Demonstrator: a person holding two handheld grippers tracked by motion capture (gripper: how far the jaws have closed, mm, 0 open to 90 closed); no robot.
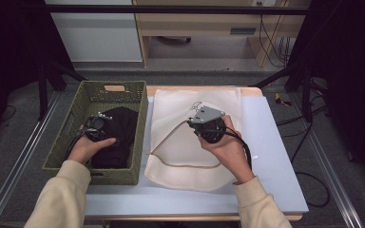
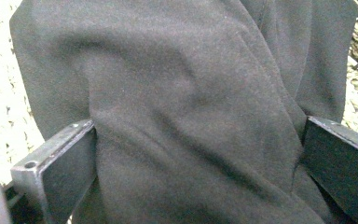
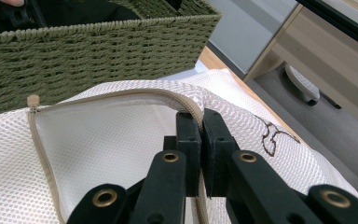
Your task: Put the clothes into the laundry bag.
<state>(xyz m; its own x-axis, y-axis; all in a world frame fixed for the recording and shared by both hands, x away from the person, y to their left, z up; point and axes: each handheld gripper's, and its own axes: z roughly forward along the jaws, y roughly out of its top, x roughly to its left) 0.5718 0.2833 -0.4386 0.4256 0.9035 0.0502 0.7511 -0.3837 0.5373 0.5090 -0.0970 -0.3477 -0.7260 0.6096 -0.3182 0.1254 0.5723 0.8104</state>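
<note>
Black garment [image 1: 116, 135] lies bunched in the green woven basket [image 1: 123, 175] at the bench's [image 1: 275, 156] left side; white mesh laundry bag [image 1: 180, 142] lies flat just right of the basket. My left claw [image 2: 196, 154] is open, 2 jaws straddling a fold of the garment, pads not pressing yet. My right claw [image 3: 201, 140] is clamped shut on the bag's zipper edge [image 3: 121, 95], holding the mouth lifted. Risks as I judge them: thin pinch on the mesh hem could slip, mouth drops. Left claw may grab only 1 layer, so the garment trails, snags the basket rim or misses the opening.
</note>
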